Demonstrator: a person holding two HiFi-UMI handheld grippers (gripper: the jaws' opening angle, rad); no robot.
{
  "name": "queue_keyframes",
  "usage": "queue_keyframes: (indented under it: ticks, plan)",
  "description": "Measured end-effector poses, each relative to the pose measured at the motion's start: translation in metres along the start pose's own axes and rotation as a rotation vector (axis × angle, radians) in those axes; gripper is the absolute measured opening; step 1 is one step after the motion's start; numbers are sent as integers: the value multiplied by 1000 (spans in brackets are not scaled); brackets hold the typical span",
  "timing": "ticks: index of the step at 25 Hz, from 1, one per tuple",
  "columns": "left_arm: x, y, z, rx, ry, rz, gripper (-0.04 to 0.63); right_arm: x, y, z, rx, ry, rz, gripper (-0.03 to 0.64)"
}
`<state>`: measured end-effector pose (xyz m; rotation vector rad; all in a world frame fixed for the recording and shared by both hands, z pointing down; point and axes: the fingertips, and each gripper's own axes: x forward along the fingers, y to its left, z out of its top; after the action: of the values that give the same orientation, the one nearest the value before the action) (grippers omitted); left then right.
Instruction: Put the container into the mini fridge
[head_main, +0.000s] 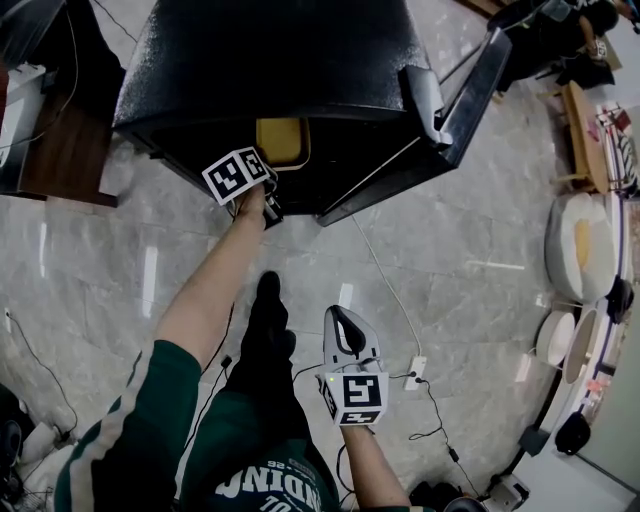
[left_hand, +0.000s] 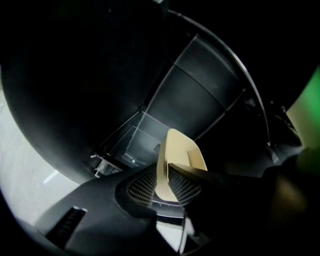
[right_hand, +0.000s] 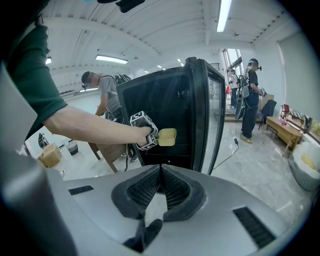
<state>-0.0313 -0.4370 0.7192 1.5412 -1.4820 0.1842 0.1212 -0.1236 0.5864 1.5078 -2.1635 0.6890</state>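
Pale yellow plastic marks the container (head_main: 281, 142), which the left gripper (head_main: 268, 192) holds at the open front of the black mini fridge (head_main: 270, 60), toward 12 o'clock in the head view. In the left gripper view the two ribbed jaws pinch one wall of the container (left_hand: 182, 155) between them, and the fridge's dark interior with a clear shelf (left_hand: 131, 145) lies beyond it at 11 o'clock. Whether the container rests on anything cannot be told. The fridge door (head_main: 472, 92) stands swung out at 2 o'clock. The right gripper (head_main: 344, 322) hangs low at 6 o'clock over the grey marble floor (head_main: 470, 290), well apart from the fridge. Its own view shows its jaws pressed together with nothing between them, the tips meeting at the middle (right_hand: 160, 172). From that view the container (right_hand: 167, 136) sits at 12 o'clock, level with the fridge's lower shelves, beside the marker cube (right_hand: 142, 123).
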Motion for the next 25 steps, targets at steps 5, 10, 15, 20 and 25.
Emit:
queue_keyframes:
  ticks: [5, 10, 15, 20, 25]
  plan:
    - [-17, 1, -6, 49, -3, -6, 57, -3, 10, 6, -8, -12, 12, 35]
    - [-30, -3, -15, 63, -6, -36, 54, -7, 16, 9, -21, -20, 23, 35]
    - [-41, -6, -14, 85, -11, -48, 54, -12, 21, 11, -24, -29, 24, 35]
    - [-52, -6, -21, 155, 5, -49, 48, -16, 26, 14, -29, -37, 32, 35]
    - [-59, -12, -20, 192, 0, -69, 37, -17, 30, 15, -31, -40, 37, 35]
